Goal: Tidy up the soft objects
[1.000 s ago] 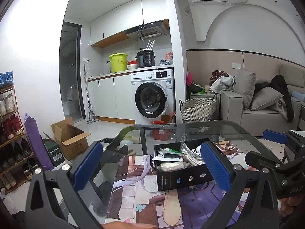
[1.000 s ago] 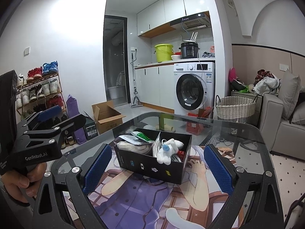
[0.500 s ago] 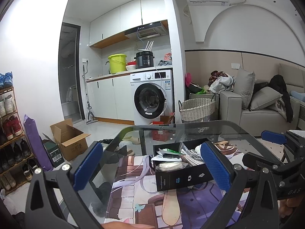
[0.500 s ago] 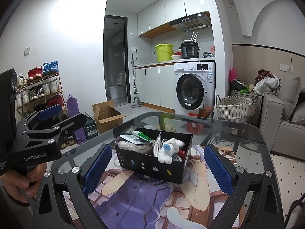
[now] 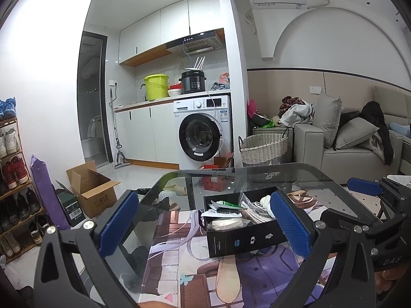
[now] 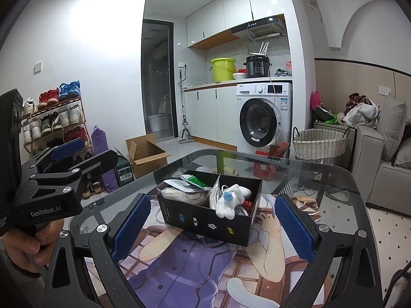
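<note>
A black cardboard box (image 6: 205,222) (image 5: 246,240) sits on a printed mat on the glass table. It holds a white plush toy with a blue spot (image 6: 230,200), white cables and plastic packets (image 5: 226,211). My right gripper (image 6: 213,225) is open and empty, its blue pads on either side of the box, just in front of it. My left gripper (image 5: 203,224) is open and empty, raised to the left of the box. Each gripper shows in the other's view.
The glass table (image 6: 331,179) has a rounded edge with floor beyond. A wicker basket (image 6: 318,143), a washing machine (image 6: 262,120), a sofa (image 5: 359,151), an open cardboard box (image 5: 90,187) and a shoe rack (image 6: 54,118) stand around.
Both views rose slightly; the box sits a little lower and farther. Nothing was grasped or released.
</note>
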